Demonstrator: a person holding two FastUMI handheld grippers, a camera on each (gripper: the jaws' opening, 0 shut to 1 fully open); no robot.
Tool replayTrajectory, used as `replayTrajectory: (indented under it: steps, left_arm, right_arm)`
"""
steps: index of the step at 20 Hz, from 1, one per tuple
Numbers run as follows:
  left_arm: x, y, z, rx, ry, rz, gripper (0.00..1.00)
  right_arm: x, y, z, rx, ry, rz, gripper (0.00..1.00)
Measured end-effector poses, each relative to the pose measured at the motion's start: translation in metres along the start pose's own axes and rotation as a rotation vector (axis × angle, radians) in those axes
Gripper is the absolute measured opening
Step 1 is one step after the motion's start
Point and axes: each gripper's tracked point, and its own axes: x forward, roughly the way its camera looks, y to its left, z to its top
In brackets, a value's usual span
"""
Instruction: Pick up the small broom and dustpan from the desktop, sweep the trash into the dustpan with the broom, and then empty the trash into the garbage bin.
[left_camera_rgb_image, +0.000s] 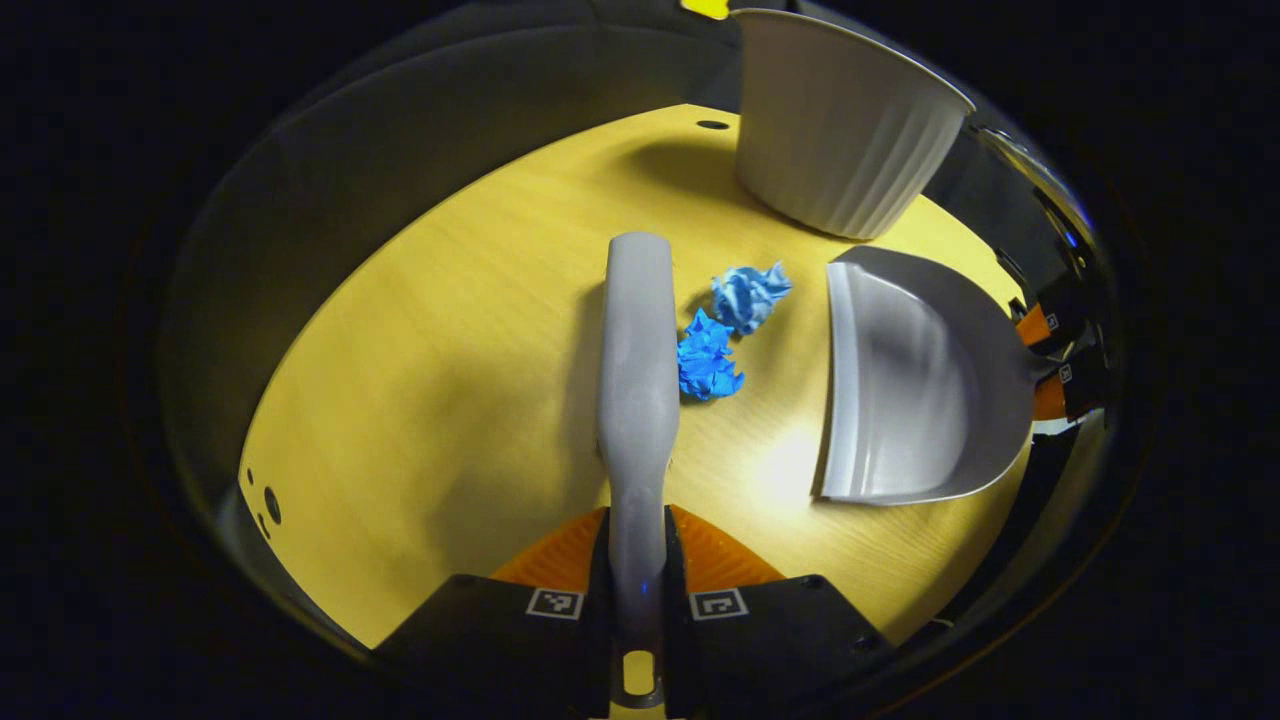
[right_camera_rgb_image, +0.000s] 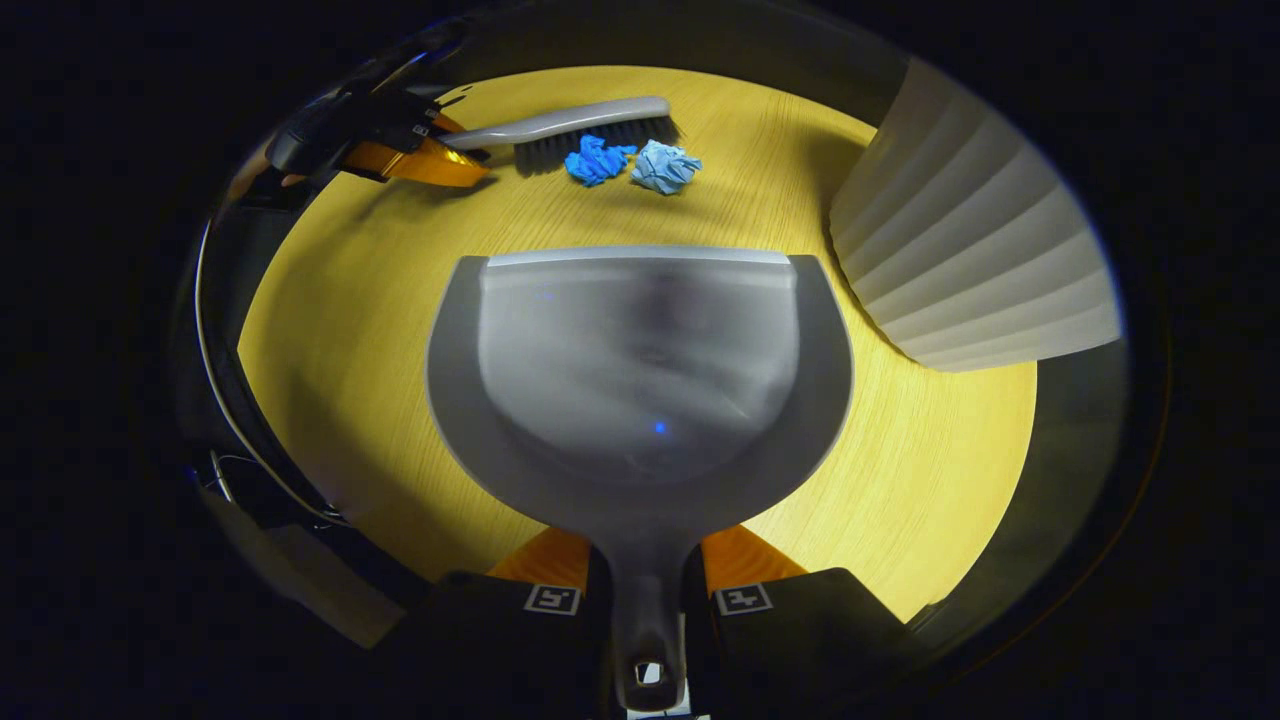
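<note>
Holding both tools: left gripper (left_camera_rgb_image: 638, 590) with jaws pinched on the handle of the small broom (left_camera_rgb_image: 636, 350), right gripper (right_camera_rgb_image: 645, 600) with jaws pinched on the handle of the dustpan (right_camera_rgb_image: 640, 380). Pick-up step judged complete.

Broom head down on the yellow surface (left_camera_rgb_image: 430, 400), bristles touching the darker blue paper wad (left_camera_rgb_image: 708, 358); lighter blue wad (left_camera_rgb_image: 750, 295) just beside it, on the side toward the bin. Both wads lying between broom and dustpan, neither inside the pan.

Dustpan resting flat or nearly so, open lip facing the trash, near but apart from it. Pan interior bare in the right gripper view. Exact contact of lip with the surface not determinable.

White ribbed garbage bin (left_camera_rgb_image: 840, 130) standing upright on the surface, just beyond the dustpan.

Sweeping judged barely begun or about to begin. Remaining: pushing both wads over the lip, lifting the pan level, tipping it into the bin.
</note>
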Motion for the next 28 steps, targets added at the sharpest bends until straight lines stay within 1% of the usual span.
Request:
replayTrajectory:
  steps: [3,8,12,14,17,18,19,21,22,23,25,28]
  left_arm:
    - [0.002,-0.018,0.009,0.052,-0.013,-0.054,0.24]
    - [-0.003,-0.049,0.015,0.135,-0.037,-0.137,0.24]
    - [-0.02,-0.073,0.013,0.16,-0.032,-0.204,0.24]
    - [-0.018,-0.084,0.009,0.162,-0.026,-0.219,0.24]
    - [-0.024,-0.106,0.016,0.107,-0.054,-0.228,0.24]
    - [-0.029,-0.111,0.021,0.092,-0.072,-0.225,0.27]
    - [-0.036,-0.11,0.02,0.081,-0.091,-0.218,0.24]
    - [-0.046,-0.113,0.017,0.039,-0.117,-0.215,0.24]
    - [-0.052,-0.114,0.015,0.011,-0.129,-0.213,0.27]
    - [-0.053,-0.114,0.015,-0.021,-0.143,-0.208,0.24]
    - [-0.055,-0.111,0.013,-0.086,-0.169,-0.178,0.24]
    - [-0.051,-0.093,0.005,-0.183,-0.213,-0.106,0.24]
  right_arm:
    - [-0.004,0.004,0.005,-0.008,-0.003,0.0,0.34]
    - [0.0,-0.004,-0.002,-0.036,-0.022,0.007,0.34]
    - [0.004,-0.005,-0.004,-0.049,-0.051,0.002,0.34]
    - [0.005,-0.004,-0.002,-0.033,-0.075,0.009,0.34]
    - [0.007,-0.004,-0.006,-0.008,-0.097,0.018,0.34]
    - [0.007,-0.005,-0.008,0.001,-0.103,0.013,0.34]
    - [0.006,-0.003,-0.011,0.006,-0.111,0.01,0.34]
    - [-0.001,0.001,-0.021,0.025,-0.133,0.009,0.34]
    - [-0.005,0.002,-0.024,0.035,-0.139,0.009,0.34]
    - [-0.01,0.002,-0.027,0.046,-0.148,0.004,0.34]
    - [-0.017,0.001,-0.033,0.065,-0.16,-0.012,0.34]
    - [-0.041,0.002,-0.043,0.107,-0.177,-0.034,0.34]
